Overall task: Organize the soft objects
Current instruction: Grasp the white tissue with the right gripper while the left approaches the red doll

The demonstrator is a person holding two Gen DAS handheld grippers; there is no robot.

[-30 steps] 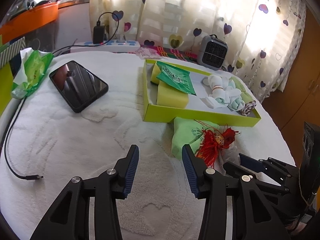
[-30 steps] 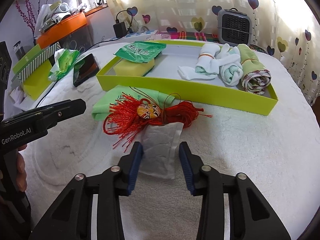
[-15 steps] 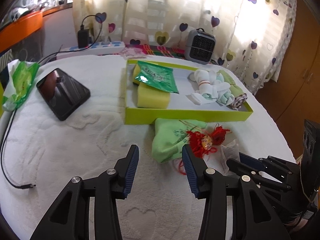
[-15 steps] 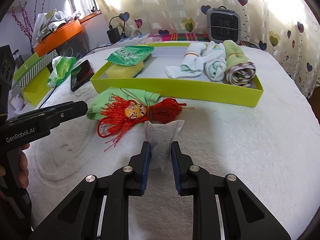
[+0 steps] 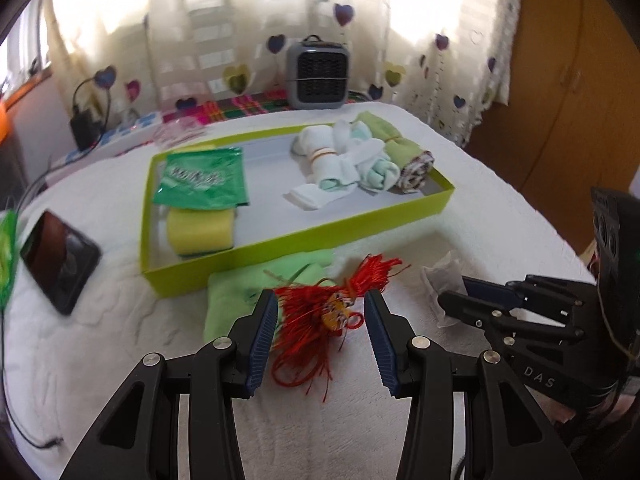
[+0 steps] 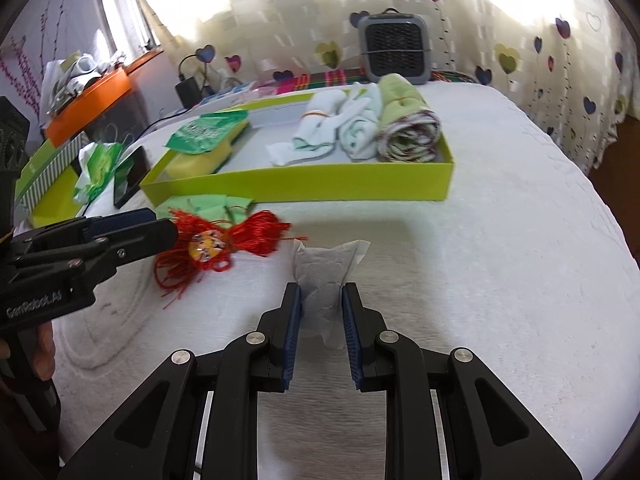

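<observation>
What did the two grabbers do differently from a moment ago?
The right gripper squeezed shut on the white sachet, which earlier lay loose between open jaws. The left gripper, open as before, swung over so the red tassel doll now sits between its fingers. The green tray and its contents stayed put.

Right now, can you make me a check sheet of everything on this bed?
Surface: white textured cover, bumpy.
Job's things: white pouch; red tassel charm on green cloth; green tray holding sponge, green packet, rolled socks, rolled cloth.
Clutter: phone, small heater, orange shelf.
Grippers: right tool shut on the pouch; left tool open around the tassel charm.
Cables: charger; cord.
Surroundings: heart curtains, wooden cupboard.
</observation>
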